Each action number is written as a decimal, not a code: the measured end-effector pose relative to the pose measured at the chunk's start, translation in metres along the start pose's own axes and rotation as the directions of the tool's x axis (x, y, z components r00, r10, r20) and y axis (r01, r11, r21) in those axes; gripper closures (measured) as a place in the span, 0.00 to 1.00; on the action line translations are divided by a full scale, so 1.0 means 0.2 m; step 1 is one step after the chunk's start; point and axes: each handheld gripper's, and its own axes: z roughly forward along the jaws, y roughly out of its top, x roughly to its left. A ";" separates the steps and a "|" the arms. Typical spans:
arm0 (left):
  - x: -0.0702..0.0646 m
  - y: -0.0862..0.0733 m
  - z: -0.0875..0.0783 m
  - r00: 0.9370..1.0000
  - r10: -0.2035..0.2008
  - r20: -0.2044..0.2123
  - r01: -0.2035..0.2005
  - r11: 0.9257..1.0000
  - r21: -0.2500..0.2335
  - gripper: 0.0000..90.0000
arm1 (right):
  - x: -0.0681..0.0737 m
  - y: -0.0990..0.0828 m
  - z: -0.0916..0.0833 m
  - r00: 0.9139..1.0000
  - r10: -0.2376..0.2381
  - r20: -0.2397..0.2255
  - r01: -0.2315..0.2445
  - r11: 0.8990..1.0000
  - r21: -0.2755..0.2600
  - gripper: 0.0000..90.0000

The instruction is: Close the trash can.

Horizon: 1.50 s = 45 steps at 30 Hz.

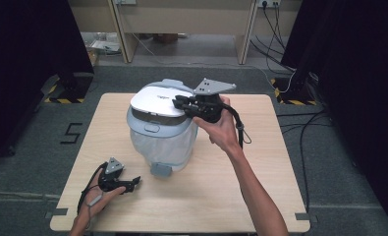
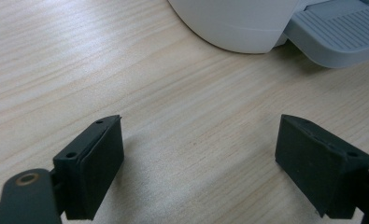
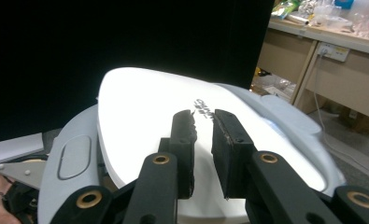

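On the pale wooden table (image 1: 201, 196), in the high view, stands a rounded white-and-grey plastic appliance (image 1: 159, 132) with a glossy white lid (image 1: 157, 101), a frosted translucent body and a small grey foot tab at its near base; the closed lid hides whatever is inside. The right gripper (image 1: 178, 102) rests over the lid's right edge, its jaws nearly together with nothing between them. The left gripper (image 1: 135, 183) lies near the table's front left corner, held low in the person's left hand (image 1: 96, 201) and well apart from the appliance. A black figure "5" is marked on the grey floor (image 1: 71, 132) to the left of the table. In the left gripper view, that gripper's jaws stand wide over bare wood, with the appliance's white base and ribbed grey tab (image 2: 341, 32) ahead of them. In the right gripper view, the two pads sit close together just above the white lid, beside a short line of dark printed lettering (image 3: 203, 108) too small and blurred to read.
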 end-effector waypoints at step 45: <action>0.00 0.00 0.00 1.000 -0.002 -0.003 0.002 1.000 -0.005 0.16 | 0.01 -0.10 -0.06 0.997 0.067 0.045 -0.066 0.998 -0.024 0.65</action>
